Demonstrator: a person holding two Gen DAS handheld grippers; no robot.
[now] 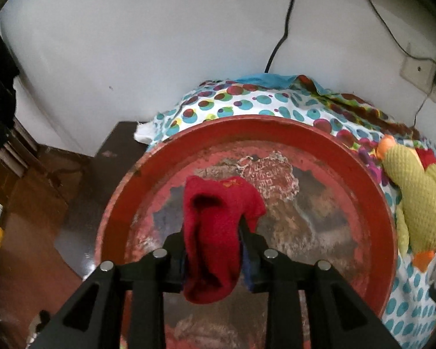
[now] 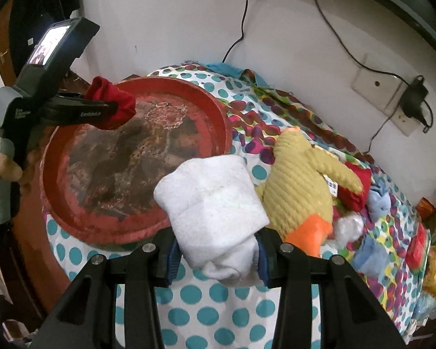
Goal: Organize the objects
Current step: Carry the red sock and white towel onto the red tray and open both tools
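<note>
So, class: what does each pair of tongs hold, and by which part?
Left tongs: red sock, gripped mid-length. Right tongs: white cloth, gripped near its lower end.

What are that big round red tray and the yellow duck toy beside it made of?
The big round red tray looks like painted metal, though I can't be sure: its red coat has flaked off the floor in patches, baring a dull grey-brown surface. The yellow duck toy looks like soft knitted or woven fabric, ribbed and matte, with smooth orange feet.
</note>
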